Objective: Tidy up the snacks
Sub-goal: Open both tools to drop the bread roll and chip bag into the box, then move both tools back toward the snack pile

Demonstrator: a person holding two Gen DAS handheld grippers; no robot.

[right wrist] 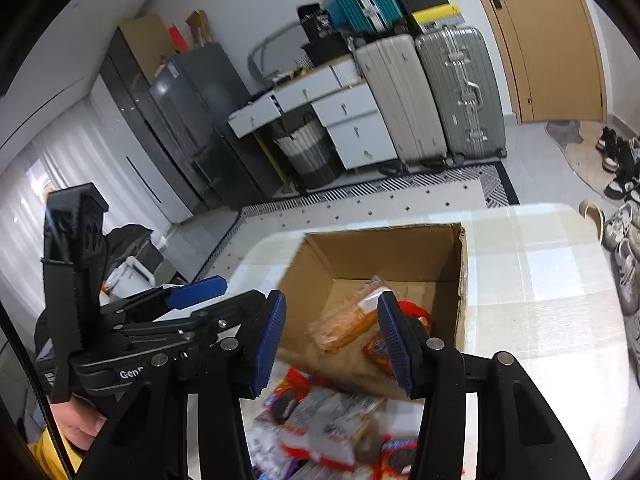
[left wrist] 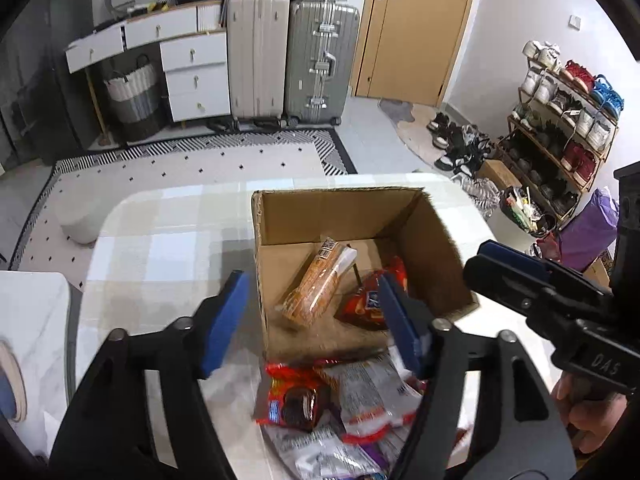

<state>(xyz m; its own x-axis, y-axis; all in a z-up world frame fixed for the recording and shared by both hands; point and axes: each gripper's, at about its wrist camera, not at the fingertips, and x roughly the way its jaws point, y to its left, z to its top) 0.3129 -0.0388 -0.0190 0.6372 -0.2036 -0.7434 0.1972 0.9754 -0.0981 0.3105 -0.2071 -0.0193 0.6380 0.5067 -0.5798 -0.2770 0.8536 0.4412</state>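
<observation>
An open cardboard box [left wrist: 340,216] [right wrist: 380,252] stands on the checked tablecloth [left wrist: 160,240]. Inside it lie an orange snack pack [left wrist: 316,284] [right wrist: 344,324] and a red pack [left wrist: 364,300] [right wrist: 416,311]. A pile of red and white snack packets [left wrist: 340,400] [right wrist: 328,420] lies on the table in front of the box's near wall. My left gripper [left wrist: 314,322] hovers over that near wall, open, with nothing between its blue pads. My right gripper [right wrist: 332,340] is beside it on the right, above the pile and the box's near edge, open and empty.
Across the patterned rug, two upright suitcases [left wrist: 292,60], a white drawer unit [left wrist: 192,72] and a laundry basket [left wrist: 132,96] stand against the far wall. A shoe rack [left wrist: 568,120] is at the right. A hand [left wrist: 580,412] holds the right gripper's handle.
</observation>
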